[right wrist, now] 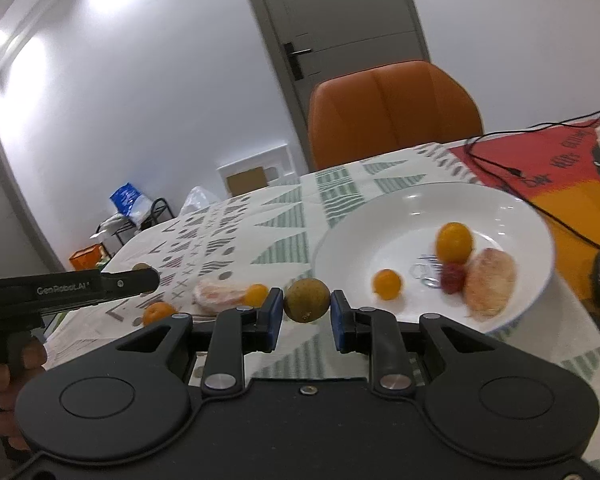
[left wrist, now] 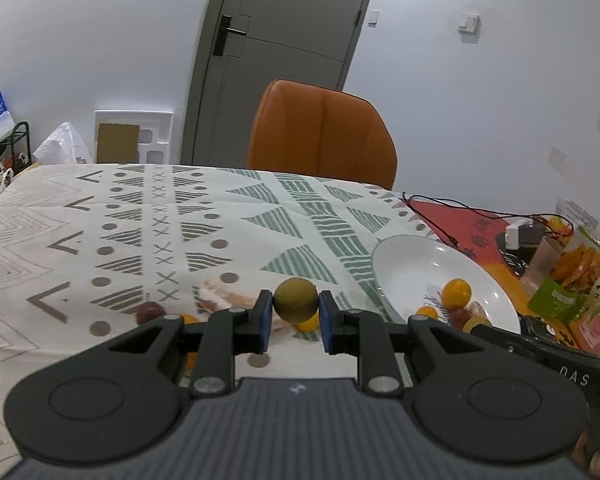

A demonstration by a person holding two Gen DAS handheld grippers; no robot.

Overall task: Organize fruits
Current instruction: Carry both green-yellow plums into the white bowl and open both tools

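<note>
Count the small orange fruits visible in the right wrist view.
4: two on the white plate, a larger and a smaller; two on the tablecloth. Others may be hidden behind the grippers.

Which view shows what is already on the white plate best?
The right wrist view. The white plate lies almost whole there, with two orange fruits, a red fruit and a pale peeled piece. In the left wrist view the same plate sits at the right, its near part hidden behind the hand-held gripper.

On the patterned table right now: one white round plate, four small orange fruits, two greenish-brown round fruits and two pale peeled segments.
</note>
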